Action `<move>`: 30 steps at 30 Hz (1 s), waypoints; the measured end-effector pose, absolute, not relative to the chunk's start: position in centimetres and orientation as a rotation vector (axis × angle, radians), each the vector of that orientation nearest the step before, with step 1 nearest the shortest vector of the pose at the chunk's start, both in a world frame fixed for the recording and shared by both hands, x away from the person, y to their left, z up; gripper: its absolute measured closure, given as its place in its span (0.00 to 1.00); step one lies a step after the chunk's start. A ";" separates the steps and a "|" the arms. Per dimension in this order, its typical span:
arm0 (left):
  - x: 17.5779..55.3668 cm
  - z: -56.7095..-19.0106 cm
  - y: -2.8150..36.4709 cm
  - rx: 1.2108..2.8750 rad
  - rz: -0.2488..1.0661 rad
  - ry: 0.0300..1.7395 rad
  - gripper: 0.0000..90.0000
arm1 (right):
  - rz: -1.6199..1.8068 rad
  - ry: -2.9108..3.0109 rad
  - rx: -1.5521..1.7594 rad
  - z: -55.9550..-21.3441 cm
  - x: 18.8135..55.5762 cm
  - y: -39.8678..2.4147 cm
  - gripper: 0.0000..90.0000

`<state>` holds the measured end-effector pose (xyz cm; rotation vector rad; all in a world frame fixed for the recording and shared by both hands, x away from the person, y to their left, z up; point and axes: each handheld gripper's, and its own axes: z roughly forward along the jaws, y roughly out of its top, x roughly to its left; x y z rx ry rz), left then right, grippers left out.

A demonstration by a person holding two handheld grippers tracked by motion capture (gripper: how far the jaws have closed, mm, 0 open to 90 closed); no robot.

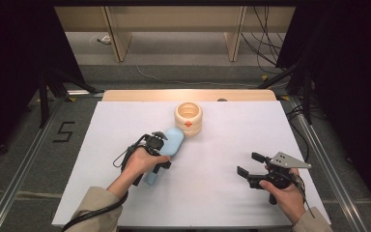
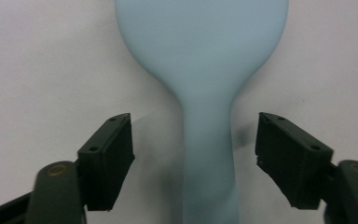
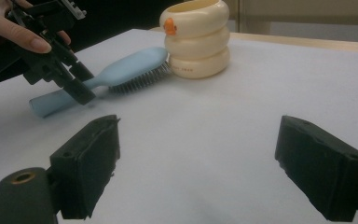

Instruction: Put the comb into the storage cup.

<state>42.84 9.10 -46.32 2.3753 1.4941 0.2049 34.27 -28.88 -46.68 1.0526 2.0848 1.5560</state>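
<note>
Lying between left claw (image 2: 193, 158) jaws: hairbrush (image 2: 205, 93) handle

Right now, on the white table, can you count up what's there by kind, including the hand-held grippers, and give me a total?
Light blue hairbrush: 1
Cream ringed cup with an orange duck bill: 1
Hand-held grippers: 2, the left hand-held gripper over the brush handle, the right hand-held gripper off to the side
Total: 4
</note>
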 end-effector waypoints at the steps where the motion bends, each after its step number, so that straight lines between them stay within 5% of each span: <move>1: 42.9 -46.3 9.1 2.377 0.202 1.496 0.33 | 1.555 2.086 1.054 -46.7 34.3 -28.9 0.16; 30: 43.9 -46.4 8.8 2.365 0.198 1.552 0.59 | 1.548 2.098 1.057 -46.8 34.3 -28.8 0.16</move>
